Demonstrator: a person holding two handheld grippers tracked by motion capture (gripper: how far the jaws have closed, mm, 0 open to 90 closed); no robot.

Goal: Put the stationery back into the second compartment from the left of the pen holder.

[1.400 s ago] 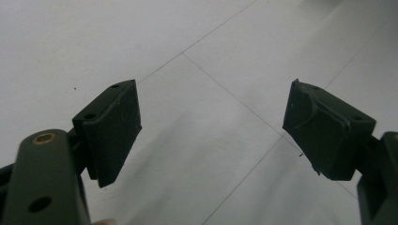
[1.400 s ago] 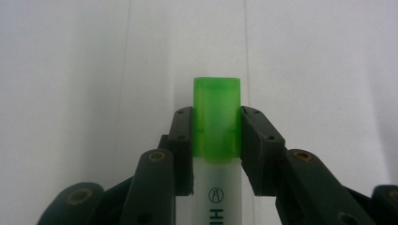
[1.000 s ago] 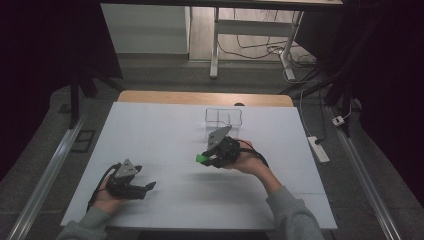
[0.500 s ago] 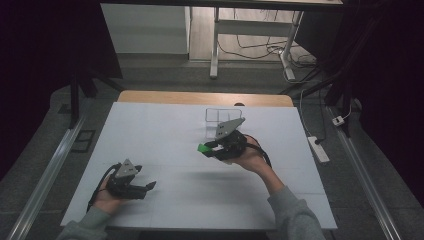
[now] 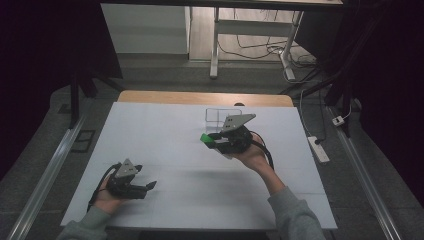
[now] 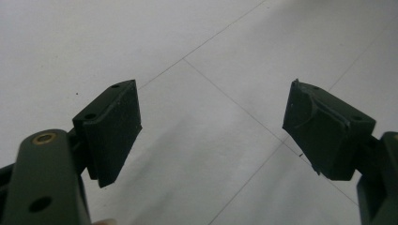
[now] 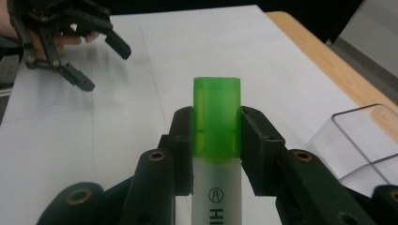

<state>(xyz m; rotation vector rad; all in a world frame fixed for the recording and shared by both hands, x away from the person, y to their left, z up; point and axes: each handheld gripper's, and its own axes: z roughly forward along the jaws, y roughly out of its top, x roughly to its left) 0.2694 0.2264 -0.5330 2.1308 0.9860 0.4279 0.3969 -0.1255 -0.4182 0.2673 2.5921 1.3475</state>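
Note:
My right gripper is shut on a highlighter with a green cap and a whitish body. It is held above the white table, just in front of a clear plastic box. In the right gripper view that clear box lies at the right, and the green cap sticks out past the jaws. My left gripper rests low at the table's near left, open, with nothing between its fingers. The left gripper also shows far off in the right gripper view.
The white table top is bare around both grippers. A wooden strip runs along its far edge. A power strip lies off the right side, and metal rails flank the table.
My right gripper has carried the highlighter up and back toward the clear box. The left gripper has stayed in place, open.

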